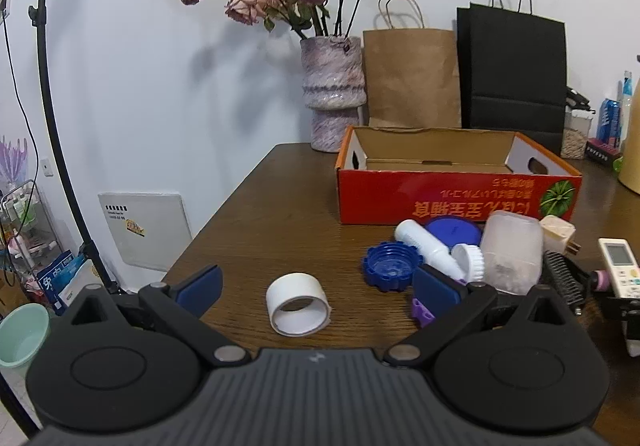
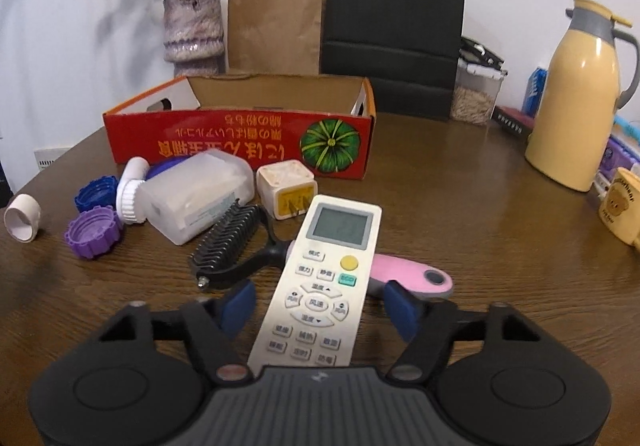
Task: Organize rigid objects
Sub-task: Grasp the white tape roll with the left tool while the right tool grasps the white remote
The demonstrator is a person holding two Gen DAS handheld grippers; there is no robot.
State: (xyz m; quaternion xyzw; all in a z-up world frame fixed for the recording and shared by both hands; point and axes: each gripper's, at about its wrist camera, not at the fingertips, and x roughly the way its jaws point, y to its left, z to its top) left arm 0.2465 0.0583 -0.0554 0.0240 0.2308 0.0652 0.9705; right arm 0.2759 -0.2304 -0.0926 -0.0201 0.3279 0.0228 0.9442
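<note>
A: Start on the left. What are the left tongs (image 1: 318, 288) doing?

B: Spread wide, holding nothing. The white tape roll (image 1: 298, 304) lies on the table (image 1: 260, 214) between the pads, touching neither. The blue cap (image 1: 390, 266) and the white bottle (image 1: 430, 250) sit just ahead of the right-side pad.

A: And the right tongs (image 2: 322, 304)?

B: Half spread, with the white remote (image 2: 320, 286) lying lengthwise between the pads. Neither pad presses it as far as I can see, so nothing is gripped yet.

A: What could go wrong?

B: The remote's far end rests on the pink-handled brush (image 2: 408, 274). I judge that a squeeze there could tip it or drag the brush along. On the left, the crowded caps could get nudged as the pads close on the tape.

A: Containers?

B: The red cardboard box (image 2: 240, 142) stands beyond both tongs, behind the clutter. What shows of its inside looks empty.
</note>
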